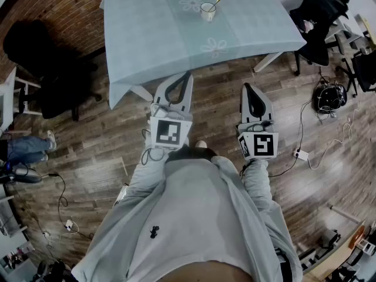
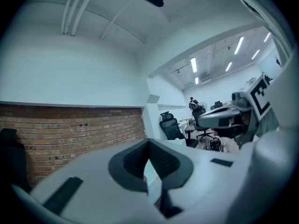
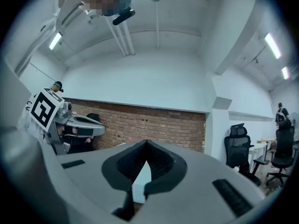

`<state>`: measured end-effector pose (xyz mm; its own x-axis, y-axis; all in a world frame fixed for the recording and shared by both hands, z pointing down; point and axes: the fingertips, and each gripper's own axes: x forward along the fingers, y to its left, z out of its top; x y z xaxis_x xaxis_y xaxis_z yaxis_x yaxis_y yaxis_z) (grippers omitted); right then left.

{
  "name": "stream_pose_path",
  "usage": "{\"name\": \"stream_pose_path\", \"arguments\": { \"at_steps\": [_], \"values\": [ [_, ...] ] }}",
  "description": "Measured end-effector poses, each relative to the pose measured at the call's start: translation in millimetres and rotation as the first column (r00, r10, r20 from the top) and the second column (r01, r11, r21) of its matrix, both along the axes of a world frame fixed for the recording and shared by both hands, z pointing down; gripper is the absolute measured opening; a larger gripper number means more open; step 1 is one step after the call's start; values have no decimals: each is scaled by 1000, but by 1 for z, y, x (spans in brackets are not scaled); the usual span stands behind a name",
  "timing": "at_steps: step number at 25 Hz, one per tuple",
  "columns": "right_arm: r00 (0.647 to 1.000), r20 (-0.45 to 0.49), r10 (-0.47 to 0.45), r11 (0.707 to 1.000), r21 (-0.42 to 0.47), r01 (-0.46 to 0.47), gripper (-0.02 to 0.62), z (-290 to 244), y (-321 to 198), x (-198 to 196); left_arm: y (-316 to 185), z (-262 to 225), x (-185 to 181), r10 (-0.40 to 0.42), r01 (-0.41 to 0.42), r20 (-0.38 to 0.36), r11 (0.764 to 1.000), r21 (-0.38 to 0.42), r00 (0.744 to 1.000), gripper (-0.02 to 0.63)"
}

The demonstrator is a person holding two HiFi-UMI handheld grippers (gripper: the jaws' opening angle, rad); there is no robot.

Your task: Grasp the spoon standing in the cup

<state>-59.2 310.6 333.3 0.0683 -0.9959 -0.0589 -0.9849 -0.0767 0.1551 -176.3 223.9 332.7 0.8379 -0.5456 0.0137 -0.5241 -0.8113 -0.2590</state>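
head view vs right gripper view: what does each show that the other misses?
Head view only: the table with the cup and the spoon standing in it, the wooden floor, and the person's torso. Right gripper view only: the ceiling and its lights. Both: the left gripper and the right gripper, each with jaws together and nothing held.

Spoon [image 1: 217, 2] stands in cup [image 1: 208, 12], apparently far back on table [image 1: 153, 37].
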Motion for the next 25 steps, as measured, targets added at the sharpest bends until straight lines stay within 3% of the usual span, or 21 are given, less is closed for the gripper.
{"name": "stream_pose_path", "arguments": {
  "at_steps": [10, 15, 25],
  "values": [
    [1000, 9, 1, 1000, 5, -1, 14, 3, -6, 2, -5, 9, 1, 12, -13, 48, 1000, 21, 999, 17],
    [1000, 14, -2, 1000, 5, 2, 14, 5, -8, 3, -6, 4, 2, -2, 2, 3, 1000, -10, 1000, 17],
    [999, 23, -24, 1000, 14, 24, 14, 7, -2, 20, 1, 2, 18, -27, 27, -2, 1000, 0, 1000, 17]
  ]
}}
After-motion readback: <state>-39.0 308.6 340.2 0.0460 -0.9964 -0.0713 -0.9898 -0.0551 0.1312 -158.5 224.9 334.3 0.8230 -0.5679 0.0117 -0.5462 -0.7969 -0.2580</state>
